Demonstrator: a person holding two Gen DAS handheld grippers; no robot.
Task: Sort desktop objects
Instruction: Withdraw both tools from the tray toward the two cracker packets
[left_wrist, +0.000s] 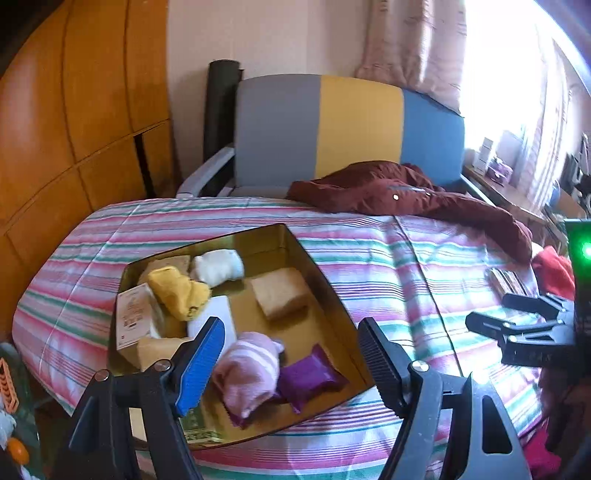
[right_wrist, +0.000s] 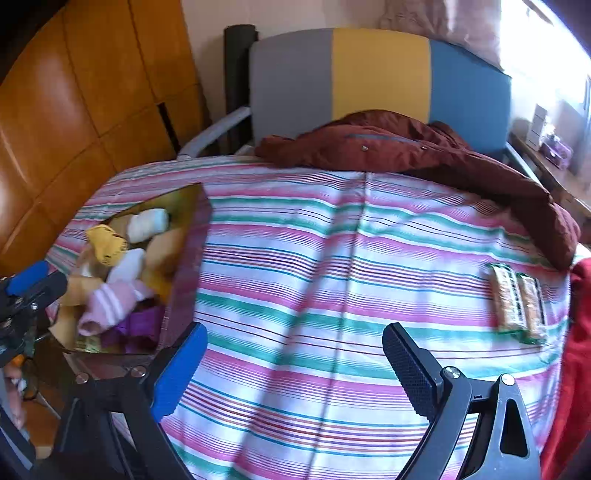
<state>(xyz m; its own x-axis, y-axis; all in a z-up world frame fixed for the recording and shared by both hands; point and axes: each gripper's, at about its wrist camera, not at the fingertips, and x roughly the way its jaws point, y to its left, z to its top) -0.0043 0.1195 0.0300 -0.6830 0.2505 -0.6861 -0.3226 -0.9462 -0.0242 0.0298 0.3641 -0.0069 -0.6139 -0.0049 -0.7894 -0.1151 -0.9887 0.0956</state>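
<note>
A gold open box lies on the striped cloth and holds rolled socks and packets: a pink striped sock roll, a purple packet, a yellow sock, a white sock, a tan packet. My left gripper is open and empty, just above the box's near end. My right gripper is open and empty over bare cloth. A green snack packet lies on the cloth at the far right. The box shows in the right wrist view too.
A dark red jacket lies across the back of the table, and also shows in the right wrist view. A red cloth hangs at the right edge. A grey, yellow and blue chair back stands behind. Wooden cabinets are on the left.
</note>
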